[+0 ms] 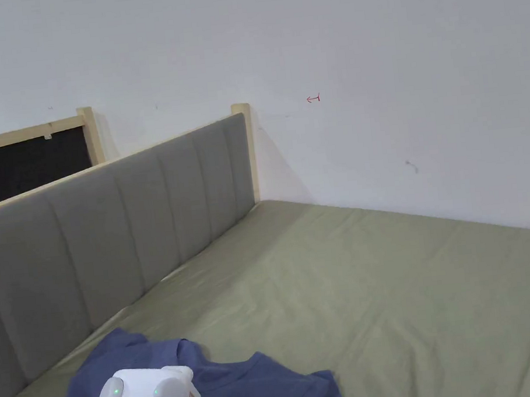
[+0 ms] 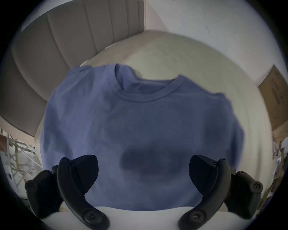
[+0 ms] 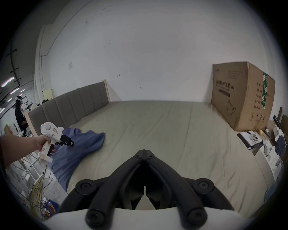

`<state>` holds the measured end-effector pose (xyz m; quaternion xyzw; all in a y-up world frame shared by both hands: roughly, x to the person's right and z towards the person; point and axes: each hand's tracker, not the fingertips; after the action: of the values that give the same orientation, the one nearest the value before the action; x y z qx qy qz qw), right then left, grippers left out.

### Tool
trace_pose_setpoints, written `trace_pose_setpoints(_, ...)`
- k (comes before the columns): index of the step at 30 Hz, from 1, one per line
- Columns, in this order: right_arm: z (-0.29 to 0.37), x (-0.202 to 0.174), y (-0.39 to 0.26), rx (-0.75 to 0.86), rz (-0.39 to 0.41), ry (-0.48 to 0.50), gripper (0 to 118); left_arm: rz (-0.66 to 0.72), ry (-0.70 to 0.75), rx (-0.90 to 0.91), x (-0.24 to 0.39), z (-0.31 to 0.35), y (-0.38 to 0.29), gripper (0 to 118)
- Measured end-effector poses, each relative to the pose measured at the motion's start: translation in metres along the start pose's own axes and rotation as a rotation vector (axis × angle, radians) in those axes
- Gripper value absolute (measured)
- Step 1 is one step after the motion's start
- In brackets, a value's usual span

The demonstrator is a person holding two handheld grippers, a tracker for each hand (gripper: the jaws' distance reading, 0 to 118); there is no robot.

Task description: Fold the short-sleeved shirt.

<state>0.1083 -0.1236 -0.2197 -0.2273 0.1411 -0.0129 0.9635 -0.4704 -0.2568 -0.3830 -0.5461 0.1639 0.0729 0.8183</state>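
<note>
Short-sleeved shirt [image 2: 140, 124], blue, lies unfolded and rumpled at the bed's [image 3: 155, 124] corner by the headboard [image 1: 115, 234]; every fold remains. Left gripper [image 2: 143, 171] hovers above it, jaws spread wide. Right gripper [image 3: 145, 151], jaws pressed together and empty, hangs over bare sheet. A printed cardboard box [image 3: 240, 99] stands at the far edge, its lettering left unread.

An olive-sheeted bed [image 3: 155, 124] carries a blue shirt [image 3: 74, 149] and a cardboard box [image 3: 240, 96].
</note>
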Motion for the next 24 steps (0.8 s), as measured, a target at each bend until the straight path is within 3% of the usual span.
trace_pose_setpoints(4, -0.013, 0.004, -0.007, -0.048, -0.007, -0.001, 0, 0.017, -0.056, -0.208, -0.004, -0.045, 0.001, 115)
trace_pose_setpoints(12, -0.022, -0.003, -0.015, -0.073, -0.06, 0.034, 0, 0.016, -0.033, -0.11, -0.004, -0.029, -0.007, 116)
trace_pose_setpoints(14, -0.016, -0.005, -0.012, -0.076, -0.075, 0.051, 0, 0.04, -0.036, -0.086, -0.002, -0.017, -0.011, 101)
trace_pose_setpoints(16, -0.005, -0.006, -0.009, -0.059, -0.068, 0.062, 0, 0.043, -0.053, -0.034, -0.001, -0.004, -0.013, 51)
trace_pose_setpoints(17, 0.002, -0.007, -0.005, -0.042, -0.054, 0.06, 0, 0.027, -0.053, 0.003, 0.001, 0.006, -0.015, 12)
trace_pose_setpoints(18, 0.009, -0.006, -0.003, -0.026, -0.044, 0.056, 0, 0.01, -0.039, 0.011, 0.003, 0.013, -0.017, 0)
trace_pose_setpoints(19, 0.016, -0.005, 0.0, -0.013, -0.042, 0.055, 0, -0.018, 0.014, 0.019, 0.006, 0.017, -0.023, 0)
trace_pose_setpoints(22, 0.037, -0.001, 0.007, 0.025, -0.049, 0.058, 0, -0.018, -0.051, 0.026, 0.005, 0.05, -0.031, 0)
trace_pose_setpoints(24, 0.052, 0.003, 0.011, 0.049, -0.052, 0.061, 0, 0.0, -0.074, 0.132, -0.004, 0.096, -0.022, 0)
